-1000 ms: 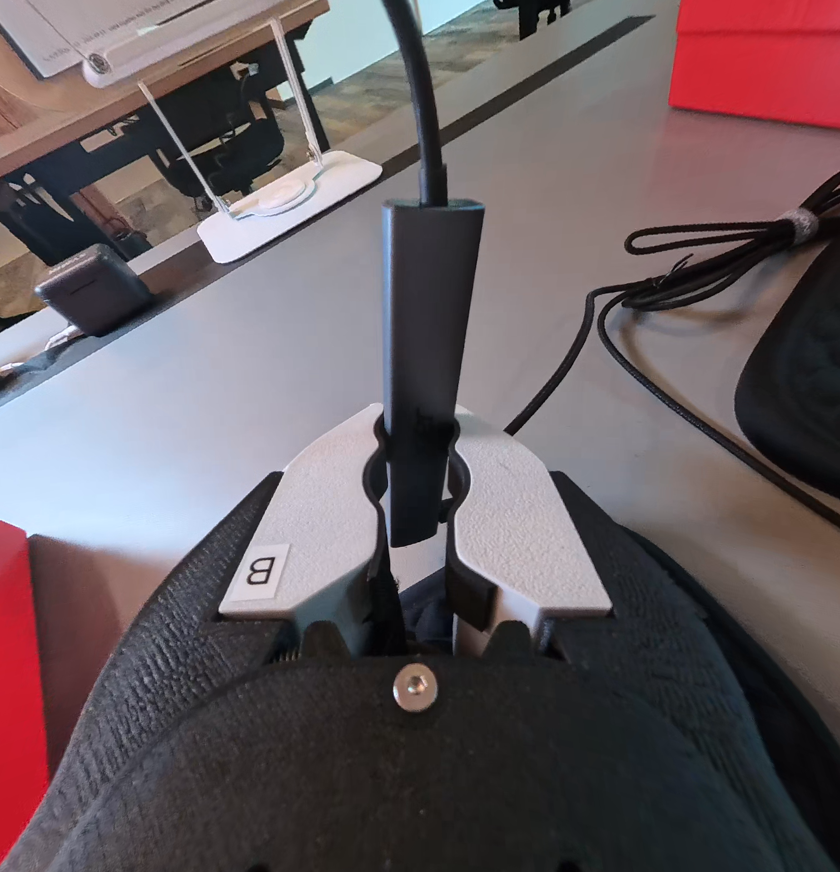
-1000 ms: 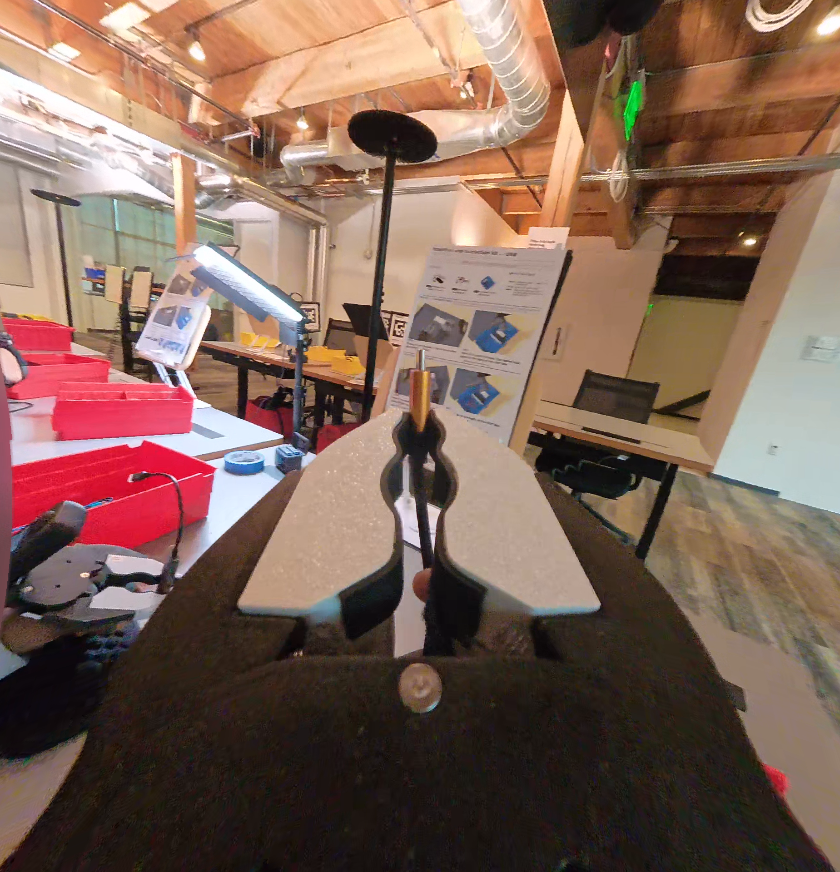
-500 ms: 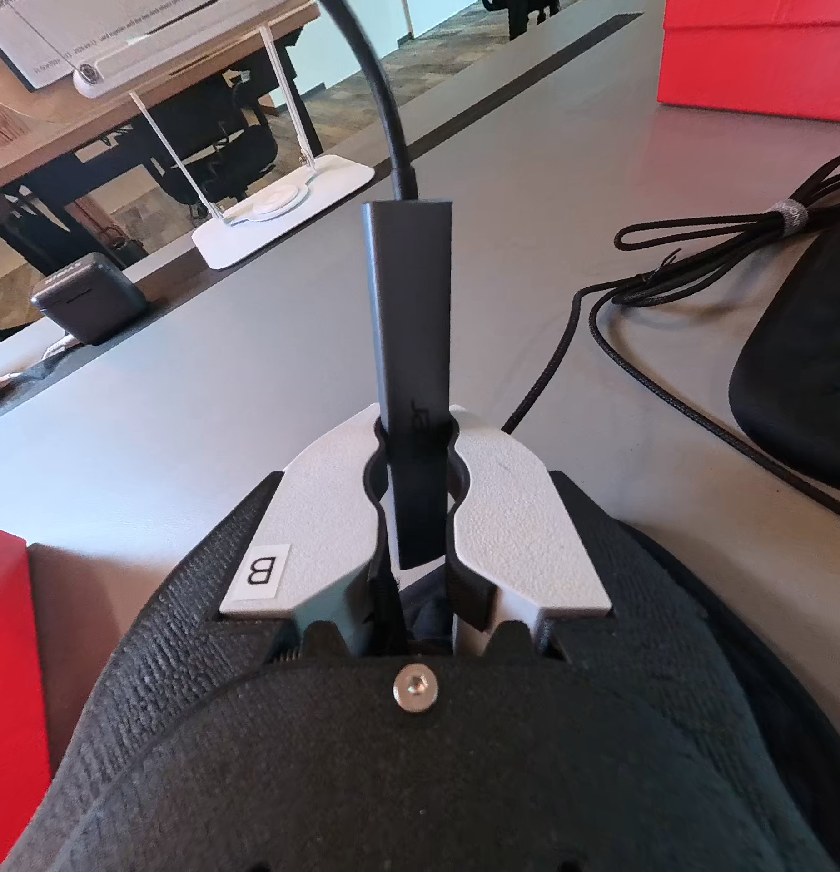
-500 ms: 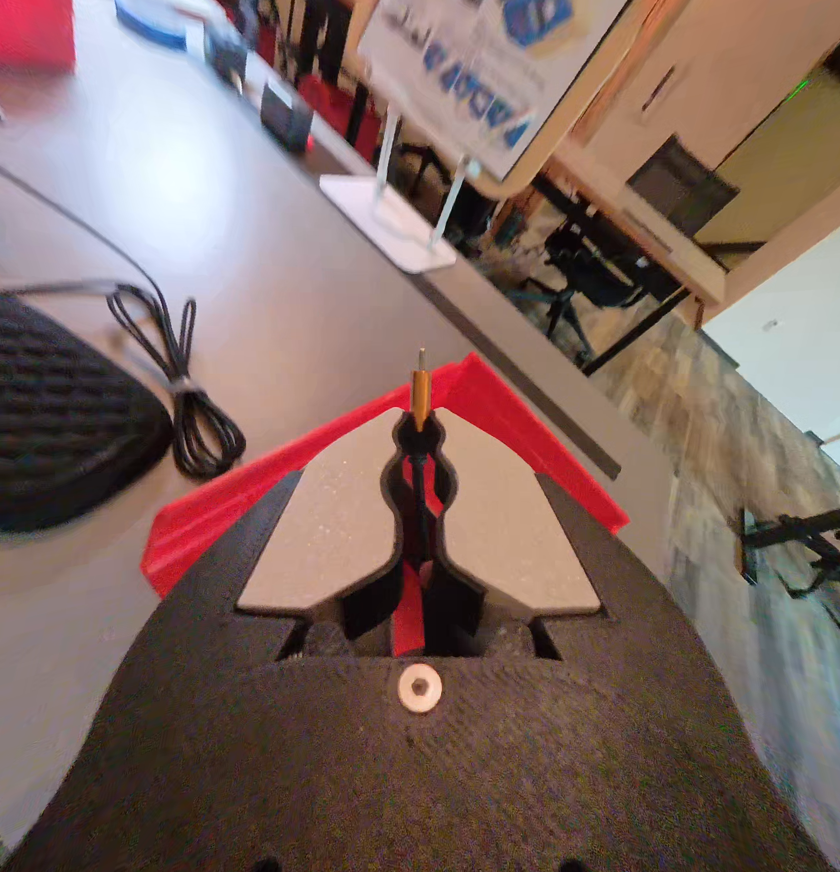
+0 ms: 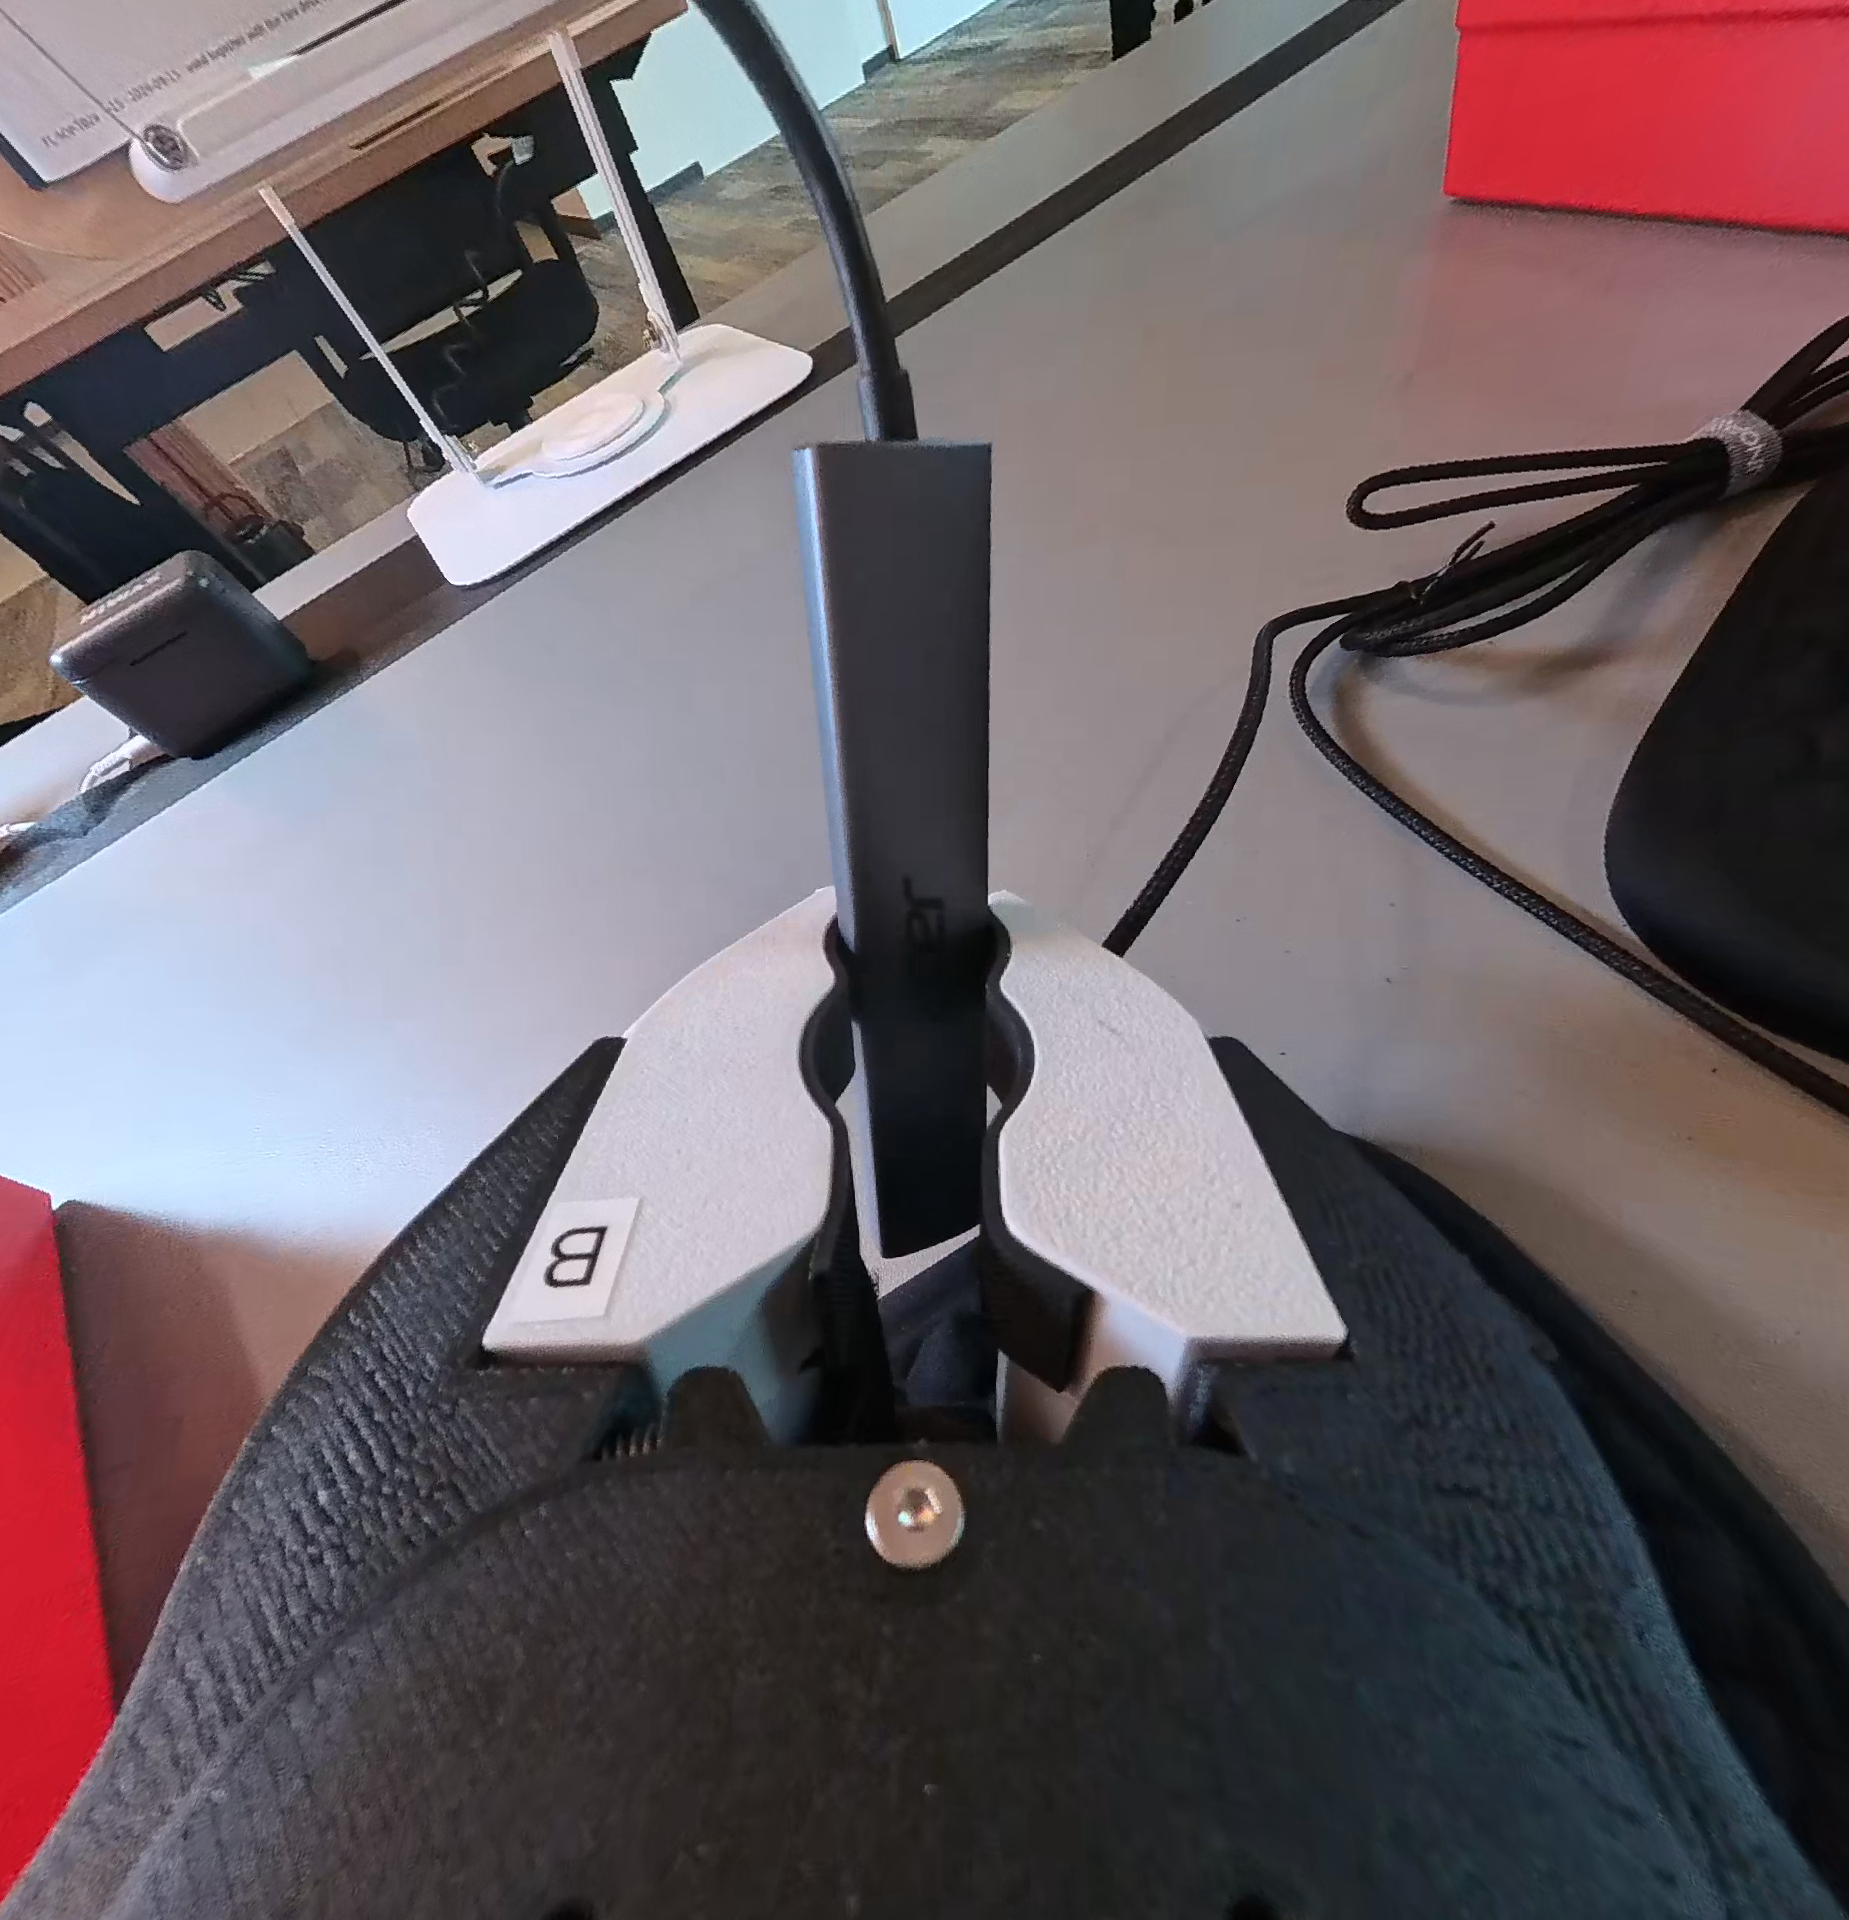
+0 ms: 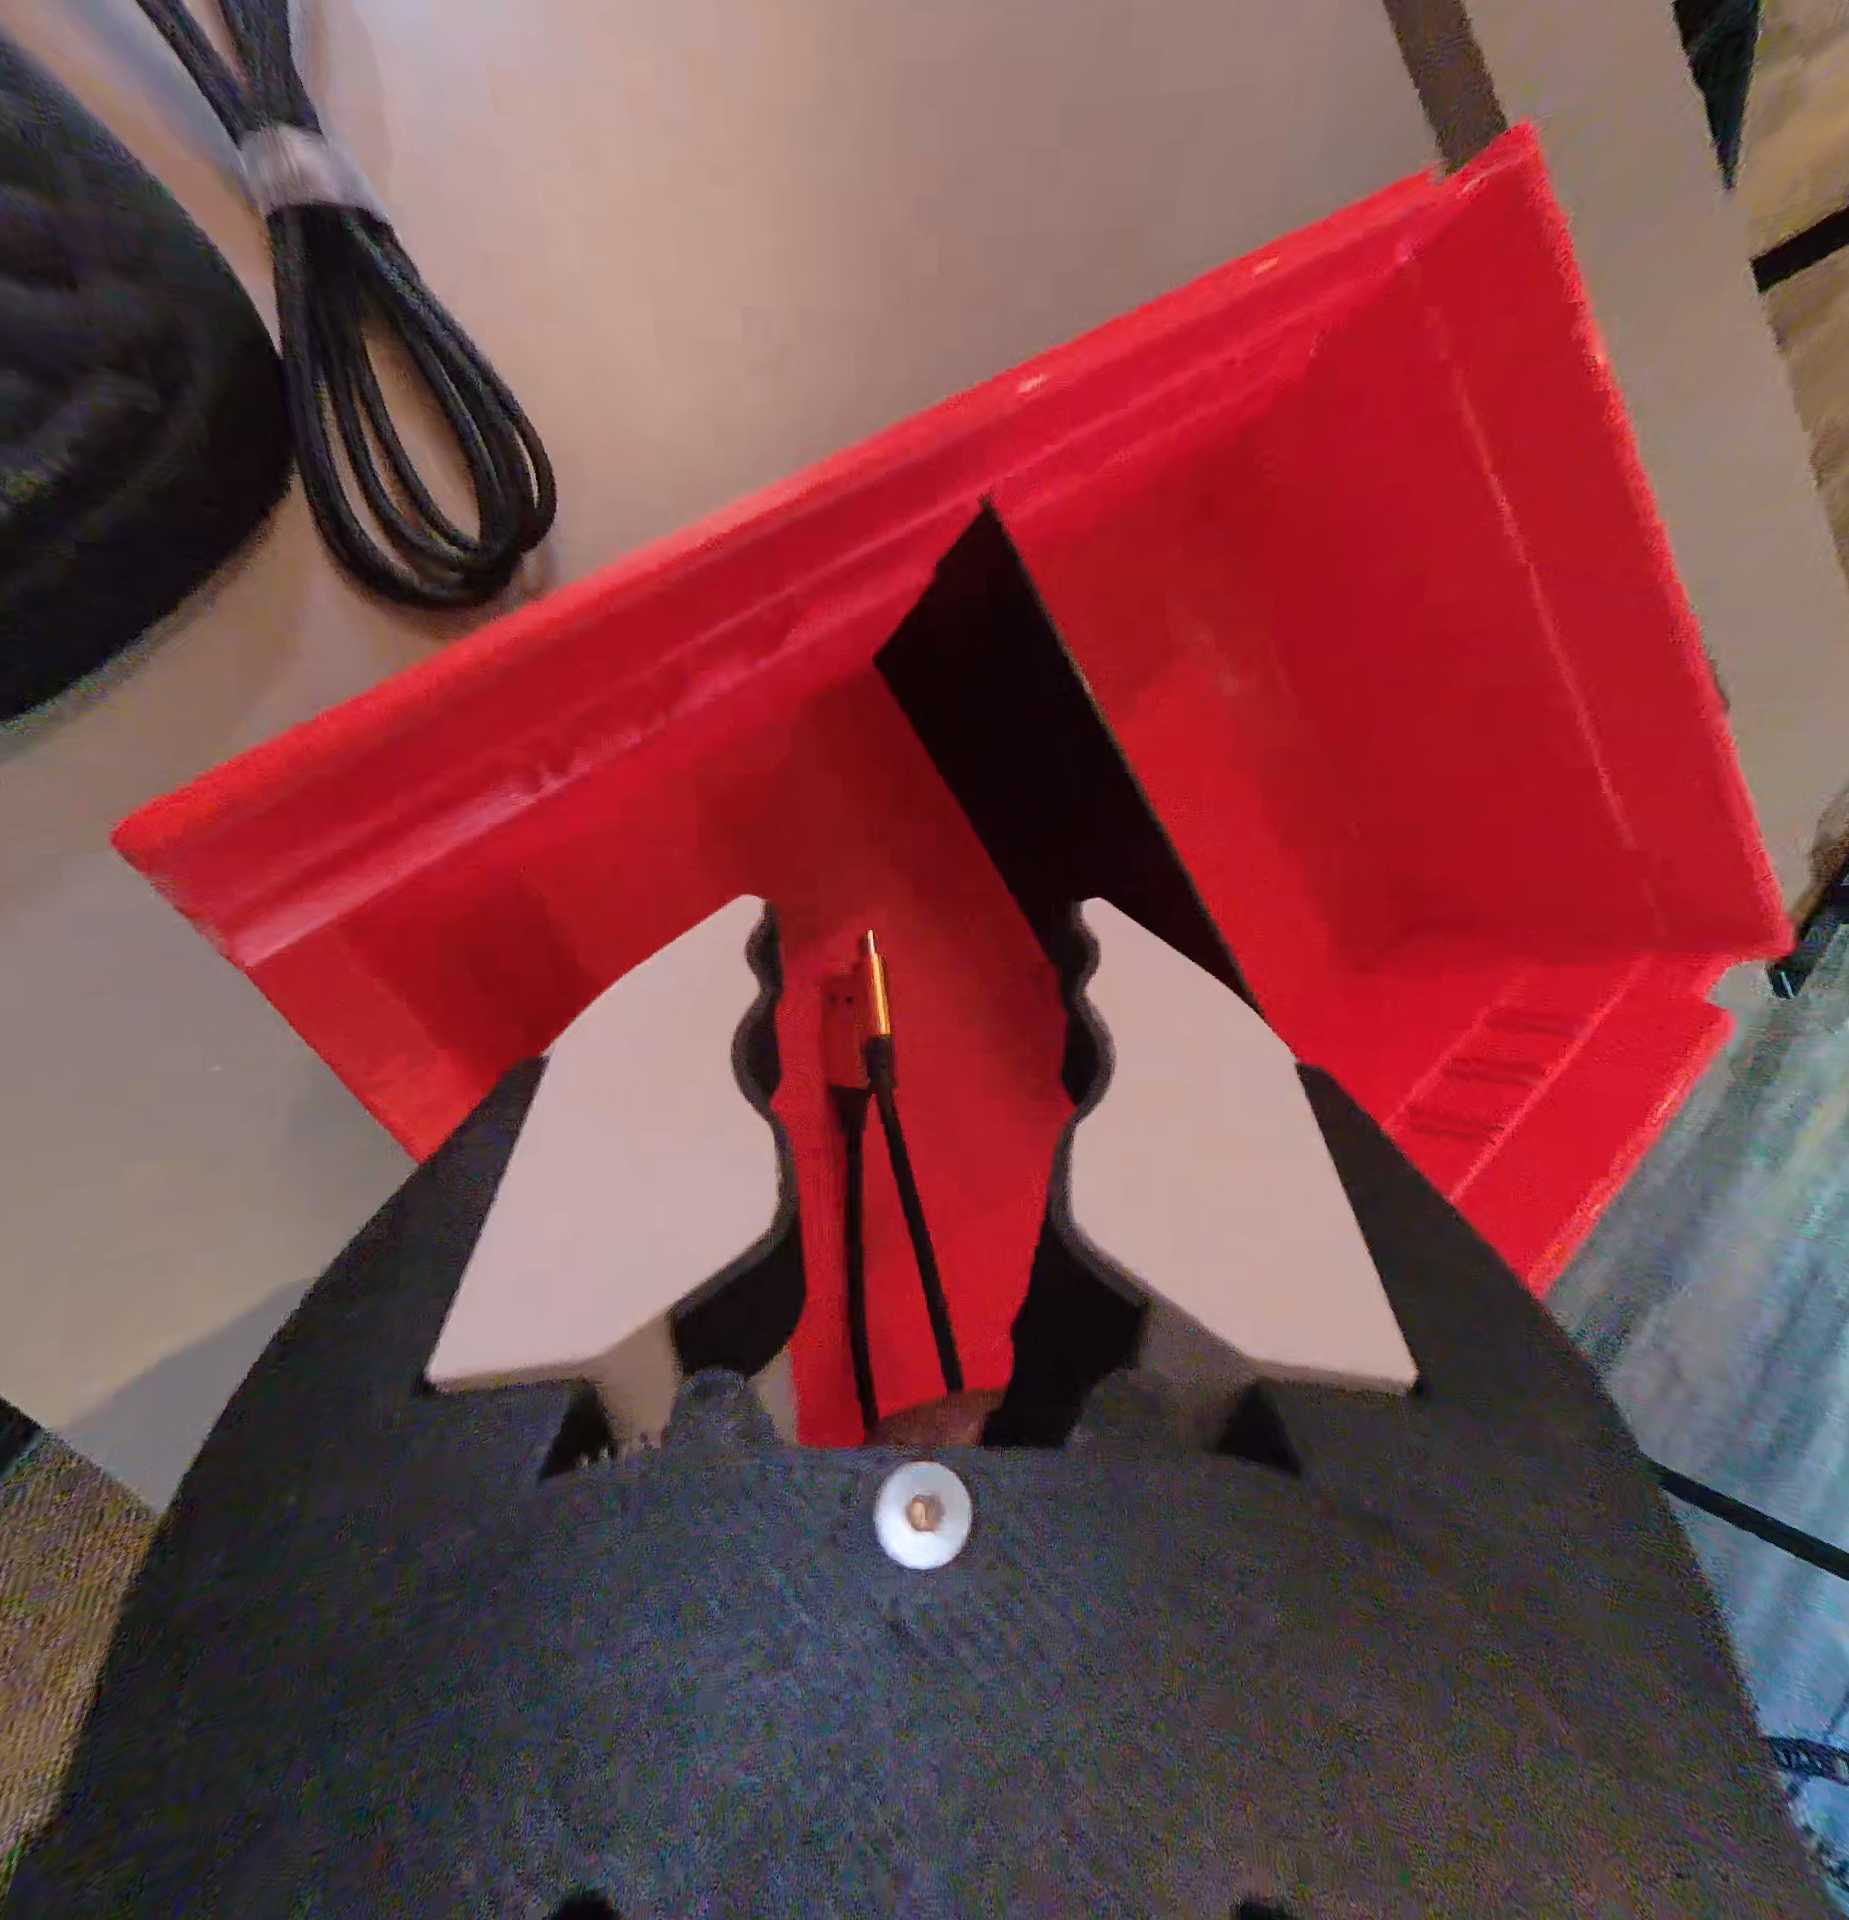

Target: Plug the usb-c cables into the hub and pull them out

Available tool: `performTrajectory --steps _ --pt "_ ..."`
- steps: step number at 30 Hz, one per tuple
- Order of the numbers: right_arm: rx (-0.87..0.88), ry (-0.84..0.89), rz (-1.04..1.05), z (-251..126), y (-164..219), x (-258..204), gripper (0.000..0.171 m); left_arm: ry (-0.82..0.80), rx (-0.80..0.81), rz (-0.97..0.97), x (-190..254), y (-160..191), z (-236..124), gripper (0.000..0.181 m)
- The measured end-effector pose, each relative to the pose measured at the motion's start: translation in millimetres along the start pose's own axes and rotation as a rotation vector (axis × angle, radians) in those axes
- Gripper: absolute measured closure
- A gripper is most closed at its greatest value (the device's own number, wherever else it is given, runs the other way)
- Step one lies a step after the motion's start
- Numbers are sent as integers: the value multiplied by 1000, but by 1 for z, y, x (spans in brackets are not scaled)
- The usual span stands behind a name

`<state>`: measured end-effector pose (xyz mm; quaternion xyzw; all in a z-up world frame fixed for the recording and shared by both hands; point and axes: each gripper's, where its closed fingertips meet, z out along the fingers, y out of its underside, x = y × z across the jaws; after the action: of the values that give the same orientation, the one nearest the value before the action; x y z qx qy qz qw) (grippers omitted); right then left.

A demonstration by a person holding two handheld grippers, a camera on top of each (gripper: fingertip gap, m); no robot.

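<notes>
Your left gripper [image 5: 915, 1029] is clamped on the hub [image 5: 904, 790], a slim dark slab pinched across its thin faces near its lower end, standing up out of the jaws with its own thick lead [image 5: 837, 208] curving away from the top end. Your right gripper [image 6: 920, 997] stands wide apart and grips nothing; between its fingers an orange-tipped usb-c cable [image 6: 878, 997] lies loose, seemingly resting in the left compartment of the red bin [image 6: 1419, 623], left of the black divider [image 6: 1024, 748], though whether the plug touches the bin floor cannot be told. By the look of it the hub is rigid and light but smooth-sided, so it may pivot in the jaws if you push a plug in off-axis; keep your hold low and square. The cable is thin and limp, so take it by the stiff orange plug shell, just behind the metal tip, not by the cord. Only the left wrist view shows the hub and how it sits in the jaws; it also shows the grey worktop [image 5: 484, 883] running to its far edge, where a white stand [image 5: 608, 457] and a small dark case [image 5: 182, 665] sit. Only the right wrist view shows the bin and the loose plug, near the worktop's edge above the floor. Both views catch the bundled black cord [image 6: 380, 395] beside a black pad [image 6: 89, 416].
</notes>
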<state>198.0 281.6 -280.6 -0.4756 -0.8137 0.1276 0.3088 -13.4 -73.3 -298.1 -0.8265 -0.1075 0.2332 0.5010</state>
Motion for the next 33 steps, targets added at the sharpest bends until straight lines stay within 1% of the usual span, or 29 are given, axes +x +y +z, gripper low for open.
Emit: performTrajectory --steps 2,3,6,8,9,10,12,13,14,17,19,21,24,25,27,33 --pt "79 34 27 -12 -15 7 107 0 3 0 0 0 0 160" --pt "156 57 42 -22 -29 9 101 2 4 0 0 0 0 160" --pt "487 120 97 -63 -93 3 82 4 4 -8 0 0 0 160" --pt "695 134 122 -89 -135 -15 69 6 6 -19 -1 -1 -1 160" --pt "765 106 127 -97 -153 -31 67 9 9 -23 -1 -1 -1 160" --pt "822 53 123 -101 -170 -51 69 14 11 -27 -1 -1 -1 160" --pt "907 -54 97 -97 -203 -94 83 25 18 -40 -1 -1 -2 160" --pt "925 -98 69 -88 -217 -117 92 33 25 -54 -1 -2 -2 160" --pt "926 -146 39 -76 -230 -140 97 42 34 -71 -2 -3 -3 160" --pt "840 -292 -19 -24 -255 -201 105 85 83 -148 -5 -8 -8 160" --pt "824 -390 35 0 -271 -233 117 101 130 -196 -9 -12 -13 160" --pt "750 -505 126 22 -279 -260 124 114 171 -231 -11 -16 -17 160" --pt "634 -646 334 47 -291 -284 130 138 221 -272 -14 -21 -22 161" --pt "625 -703 379 49 -296 -291 129 146 239 -284 -15 -22 -24 161" --pt "651 -735 458 53 -309 -293 130 176 285 -304 -14 -27 -30 161" --pt "719 -776 504 60 -334 -294 137 267 449 -362 -11 -46 -49 161"
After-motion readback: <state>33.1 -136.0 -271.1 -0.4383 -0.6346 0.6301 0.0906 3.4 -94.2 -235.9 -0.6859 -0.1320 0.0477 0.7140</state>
